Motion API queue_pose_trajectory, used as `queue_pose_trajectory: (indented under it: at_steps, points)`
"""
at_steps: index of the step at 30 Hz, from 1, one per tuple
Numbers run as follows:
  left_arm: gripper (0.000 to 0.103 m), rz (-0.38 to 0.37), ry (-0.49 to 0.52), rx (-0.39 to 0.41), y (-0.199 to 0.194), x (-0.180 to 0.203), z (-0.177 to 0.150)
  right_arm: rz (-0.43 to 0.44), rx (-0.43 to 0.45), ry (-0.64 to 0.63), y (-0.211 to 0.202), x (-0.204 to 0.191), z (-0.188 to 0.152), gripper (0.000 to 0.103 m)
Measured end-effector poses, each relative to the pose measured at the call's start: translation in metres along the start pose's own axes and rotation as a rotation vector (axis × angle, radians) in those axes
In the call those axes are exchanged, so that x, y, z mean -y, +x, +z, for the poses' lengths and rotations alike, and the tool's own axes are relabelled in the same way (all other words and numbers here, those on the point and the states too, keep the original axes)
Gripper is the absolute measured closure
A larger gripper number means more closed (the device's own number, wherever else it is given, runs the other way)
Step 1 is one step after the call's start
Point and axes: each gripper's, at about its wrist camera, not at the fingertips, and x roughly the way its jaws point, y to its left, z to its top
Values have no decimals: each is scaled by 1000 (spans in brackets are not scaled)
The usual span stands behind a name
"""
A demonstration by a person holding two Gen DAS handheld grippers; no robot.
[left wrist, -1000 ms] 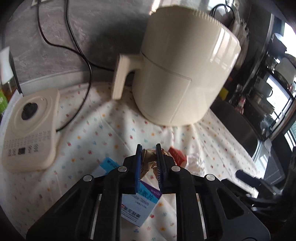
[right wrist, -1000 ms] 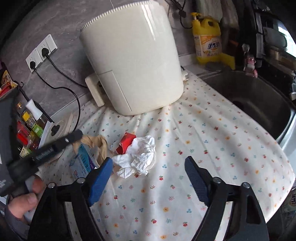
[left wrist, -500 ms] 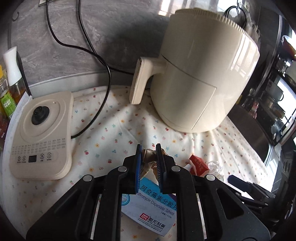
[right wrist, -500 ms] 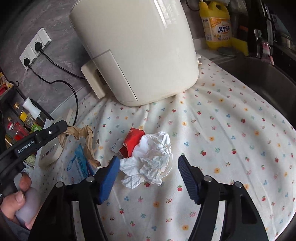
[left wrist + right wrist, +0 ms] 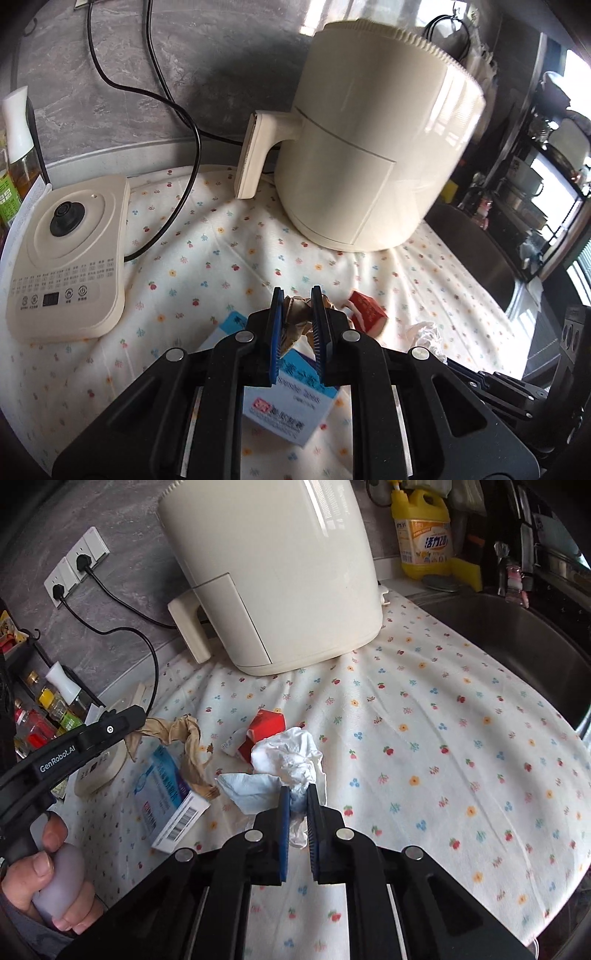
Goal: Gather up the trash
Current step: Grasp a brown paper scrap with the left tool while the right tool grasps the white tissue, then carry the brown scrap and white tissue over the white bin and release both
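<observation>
My right gripper [image 5: 297, 794] is closing its jaws on a crumpled white tissue [image 5: 291, 753], and the blue pads pinch its near edge. My left gripper [image 5: 297, 295] is shut on a twisted strip of brown paper [image 5: 295, 317]. In the right wrist view the brown paper [image 5: 184, 742] hangs from the left gripper [image 5: 136, 716] down onto the cloth. A small red carton [image 5: 264, 727] lies just behind the tissue. A blue and white medicine box [image 5: 168, 801] lies under the brown paper. The left wrist view shows the red carton [image 5: 367, 312] and the medicine box [image 5: 284, 402] as well.
A large cream air fryer [image 5: 280, 572] stands at the back of the flowered cloth [image 5: 443, 738]. A cream kettle base [image 5: 66, 251] with a black cord sits left. The steel sink [image 5: 517, 638] lies right, with a yellow detergent bottle [image 5: 424, 531] behind it. Spice bottles [image 5: 40, 716] line the left edge.
The right gripper came forward and down to the tissue, and its jaws went from wide open to closed on it. The left gripper kept its hold on the brown paper.
</observation>
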Motion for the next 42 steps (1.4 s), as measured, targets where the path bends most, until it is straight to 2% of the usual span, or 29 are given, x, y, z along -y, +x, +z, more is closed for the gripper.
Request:
queue_pose_trajectory:
  at_steps: [3, 11, 13, 15, 17, 20, 22, 24, 27, 34, 42]
  points:
    - [88, -21, 2, 11, -12, 0, -6, -20, -4, -6, -12, -5, -10, 90]
    - [88, -66, -11, 17, -39, -9, -30, -81, -39, 0, -29, -11, -52, 89]
    - [88, -71, -16, 12, -41, -12, -36, -100, -56, 1, -30, -11, -60, 80]
    - [88, -76, -20, 5, -42, -14, -41, -131, -46, 4, -35, -12, -67, 43]
    - [88, -79, -23, -1, -42, -16, -45, -137, -43, 1, -37, -13, -70, 42]
    - [88, -84, -17, -9, -43, -16, -47, -140, -56, 3, -34, -14, -75, 43]
    - [88, -86, -11, -11, -43, -17, -47, -134, -70, -1, -28, -17, -75, 51]
    - [88, -85, -10, -12, -42, -18, -46, -145, -103, -18, -18, -21, -75, 83]
    - [88, -87, -11, -10, -41, -19, -44, -132, -86, 2, -20, -20, -72, 94]
    - [88, -111, -11, 4, -37, -3, -39, -100, -12, -12, -52, -13, -63, 96]
    - [88, -172, 50, 17, -43, 57, -45, -130, 39, 28, -94, 29, -68, 96]
